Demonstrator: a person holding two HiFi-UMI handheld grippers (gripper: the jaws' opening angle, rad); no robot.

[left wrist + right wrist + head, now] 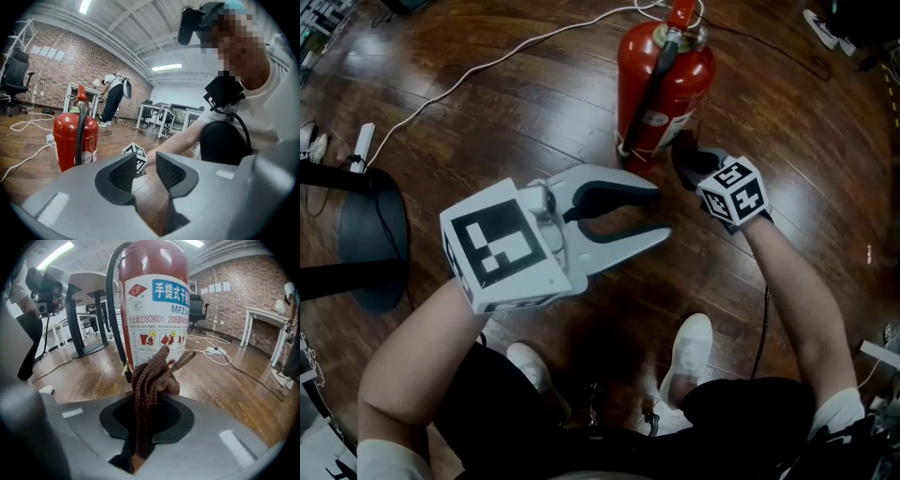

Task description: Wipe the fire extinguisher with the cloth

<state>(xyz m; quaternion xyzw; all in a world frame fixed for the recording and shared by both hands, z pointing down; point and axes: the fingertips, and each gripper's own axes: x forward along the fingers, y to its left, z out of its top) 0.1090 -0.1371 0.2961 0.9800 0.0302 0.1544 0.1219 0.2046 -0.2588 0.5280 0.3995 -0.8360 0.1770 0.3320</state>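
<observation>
A red fire extinguisher (664,82) with a black hose stands upright on the wooden floor. In the right gripper view its white label (156,317) fills the middle, close ahead. My right gripper (686,161) is low by the extinguisher's base, shut on a bunched brown cloth (151,381) that sticks up between the jaws. Whether the cloth touches the cylinder is unclear. My left gripper (654,217) hovers open and empty to the left, a little short of the extinguisher (75,138), which shows at left in its own view.
A white cable (478,70) runs across the floor behind the extinguisher. A black chair base (366,246) stands at the left. My white shoes (689,354) are below the grippers. Desks (160,117) and a standing person (113,98) are far off.
</observation>
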